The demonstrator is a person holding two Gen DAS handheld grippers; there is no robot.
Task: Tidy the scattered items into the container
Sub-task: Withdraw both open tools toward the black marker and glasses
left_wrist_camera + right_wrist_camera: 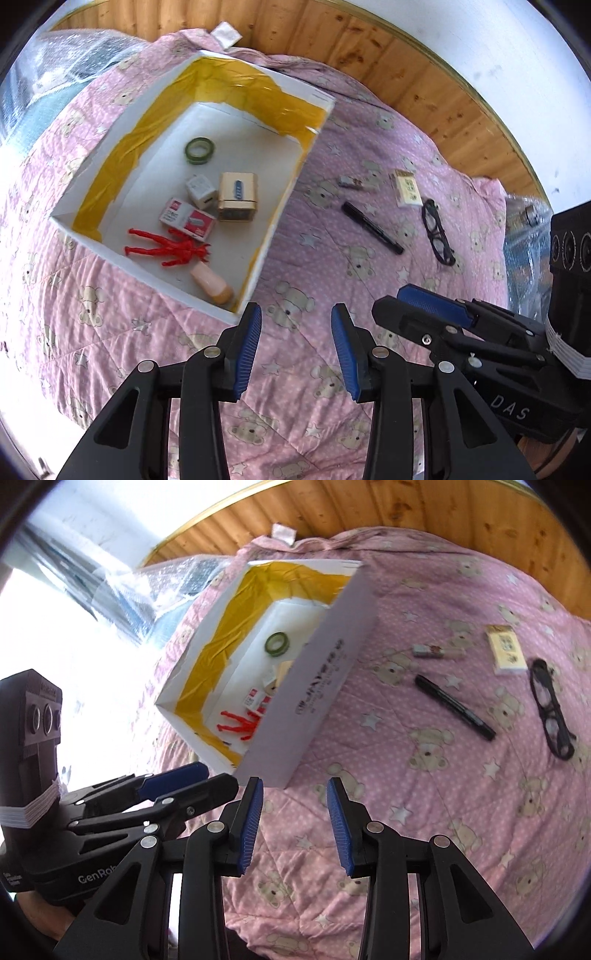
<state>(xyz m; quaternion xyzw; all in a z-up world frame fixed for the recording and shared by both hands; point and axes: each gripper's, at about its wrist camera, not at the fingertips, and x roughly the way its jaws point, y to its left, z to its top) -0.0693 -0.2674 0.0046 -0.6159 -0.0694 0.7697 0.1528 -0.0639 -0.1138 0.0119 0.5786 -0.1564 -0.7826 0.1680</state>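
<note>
The white cardboard box with yellow tape inside sits on the bed with the pink bear quilt. Some things are already in it: a red toy figure, a green tape ring, a small red and white box, a white cube, a tan block and a peach bottle.

Still out on the quilt, right of the box, lie a black marker pen, black glasses, a yellow and white card pack and a small silver stick.

The left tool and right tool both hang released, holding nothing. I think the pen, the nearest, comes next: reach over, line up across it, squeeze.
</note>
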